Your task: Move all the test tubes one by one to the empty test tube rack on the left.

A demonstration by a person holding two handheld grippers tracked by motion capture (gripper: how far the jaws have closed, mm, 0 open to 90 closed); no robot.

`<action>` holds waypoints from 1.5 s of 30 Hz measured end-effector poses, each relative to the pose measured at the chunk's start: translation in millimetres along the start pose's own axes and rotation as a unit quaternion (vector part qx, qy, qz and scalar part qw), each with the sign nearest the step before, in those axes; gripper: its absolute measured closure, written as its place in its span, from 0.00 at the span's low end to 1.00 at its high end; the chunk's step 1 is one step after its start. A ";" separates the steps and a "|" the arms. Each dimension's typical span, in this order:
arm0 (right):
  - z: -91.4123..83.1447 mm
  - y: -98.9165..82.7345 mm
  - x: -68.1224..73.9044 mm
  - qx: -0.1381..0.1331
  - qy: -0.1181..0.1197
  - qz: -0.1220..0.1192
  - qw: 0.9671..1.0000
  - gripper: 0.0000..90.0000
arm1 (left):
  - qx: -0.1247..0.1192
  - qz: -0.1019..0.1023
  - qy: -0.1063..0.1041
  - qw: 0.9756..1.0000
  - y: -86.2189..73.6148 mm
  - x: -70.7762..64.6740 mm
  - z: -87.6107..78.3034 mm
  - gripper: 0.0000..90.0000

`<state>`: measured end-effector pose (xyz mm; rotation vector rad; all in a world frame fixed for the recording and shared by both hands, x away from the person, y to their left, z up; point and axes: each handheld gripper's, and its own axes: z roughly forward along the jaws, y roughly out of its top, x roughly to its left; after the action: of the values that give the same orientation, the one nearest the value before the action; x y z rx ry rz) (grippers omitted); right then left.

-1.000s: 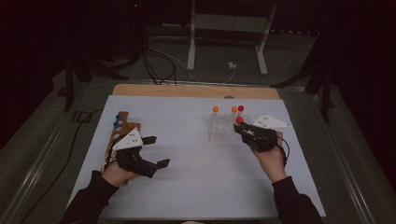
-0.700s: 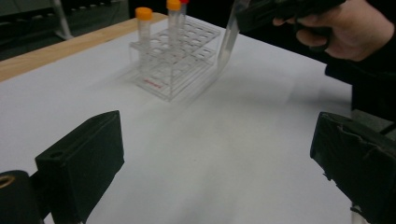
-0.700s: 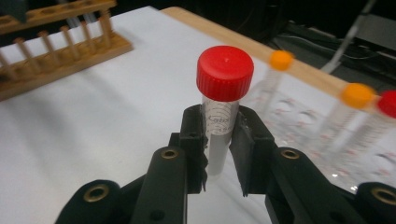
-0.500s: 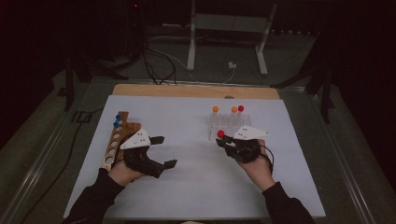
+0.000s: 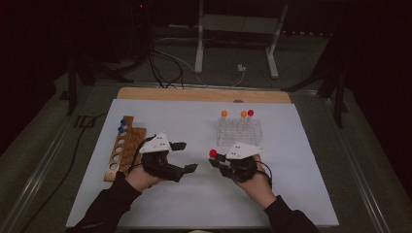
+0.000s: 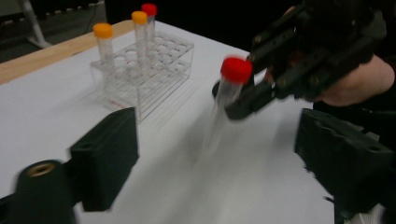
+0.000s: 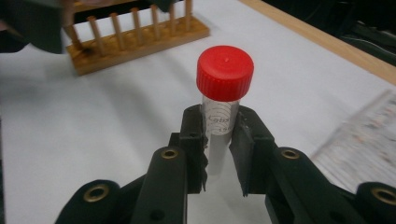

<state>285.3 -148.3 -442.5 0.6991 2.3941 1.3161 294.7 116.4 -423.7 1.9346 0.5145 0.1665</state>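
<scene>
Right gripper view, red-capped tube [image 7: 223,100], faint graduation marks, print unreadable

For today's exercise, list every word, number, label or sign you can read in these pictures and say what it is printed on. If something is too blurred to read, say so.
Printed graduation marks and lettering on the red-capped tube held in the right gripper: too blurred and partly hidden by the jaws to read with confidence.
Faint red print on the base of the clear rack: too small to read.
No legible text on the wooden rack.
</scene>
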 end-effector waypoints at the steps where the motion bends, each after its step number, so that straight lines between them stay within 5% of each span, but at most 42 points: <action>1: 1.1 0.1 1.9 0.001 0.004 -0.001 1.000 0.84 | 0.002 0.003 -0.001 1.000 0.9 -0.7 1.7 0.19; 23: 3.7 1.6 11.7 0.000 0.026 -0.007 1.000 0.83 | 0.012 0.045 -0.024 0.999 13.8 -13.7 36.6 0.77; 29: 3.0 1.8 9.7 -0.005 0.029 0.001 1.000 0.82 | 0.008 0.046 -0.014 0.999 15.2 -12.3 34.5 0.79; 36: 2.1 0.3 7.4 -0.019 0.024 0.019 0.999 0.65 | 0.001 0.038 0.010 0.999 22.2 -2.0 17.7 0.79; 45: -4.1 3.4 3.8 -0.037 0.000 0.028 0.999 0.36 | -0.015 0.022 0.066 0.997 29.5 16.7 -16.6 0.79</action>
<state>281.0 -147.6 -437.6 0.7492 2.3277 1.4195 312.1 127.7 -392.2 1.9145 0.5529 0.3295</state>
